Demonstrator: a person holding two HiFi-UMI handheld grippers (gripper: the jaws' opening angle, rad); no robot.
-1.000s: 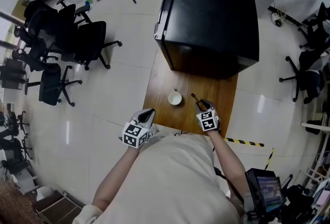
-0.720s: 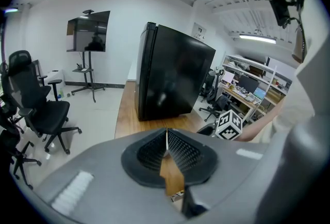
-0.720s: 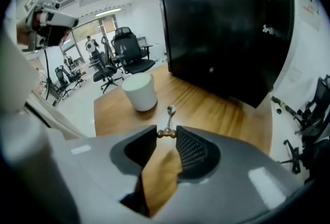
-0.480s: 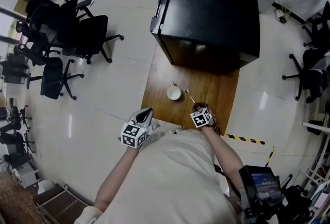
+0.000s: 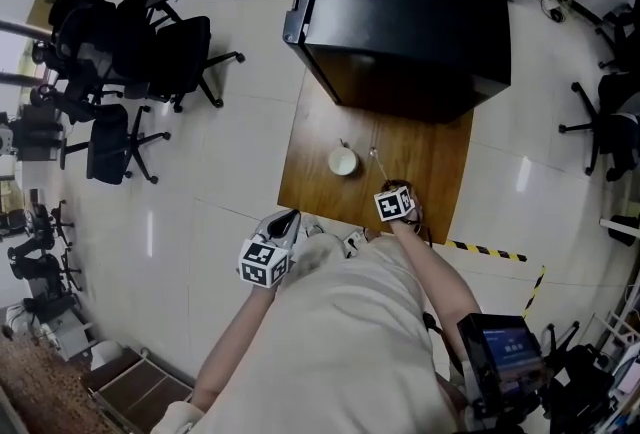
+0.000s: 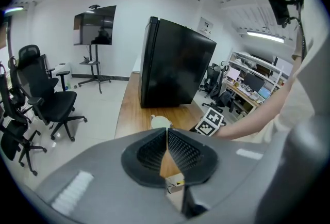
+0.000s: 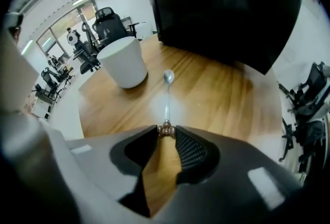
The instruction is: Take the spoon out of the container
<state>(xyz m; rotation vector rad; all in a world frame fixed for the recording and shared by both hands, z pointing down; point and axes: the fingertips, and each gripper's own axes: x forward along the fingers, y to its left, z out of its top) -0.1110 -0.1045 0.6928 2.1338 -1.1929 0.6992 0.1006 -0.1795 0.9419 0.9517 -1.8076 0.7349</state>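
The right gripper [image 7: 166, 127], clenched on the handle tip of the slim silver metal spoon [image 7: 167, 98], has descended. The spoon's bowl now meets the brown wooden table [image 7: 221, 94] beside the round white container [image 7: 122, 60], outside it. The left gripper [image 6: 166, 132] is closed on nothing.

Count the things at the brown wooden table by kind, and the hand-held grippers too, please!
White round cup: 1
Thin silver metal spoon: 1
Big black box-shaped cabinet: 1
Hand-held gripper, left and right: 2
Total: 5
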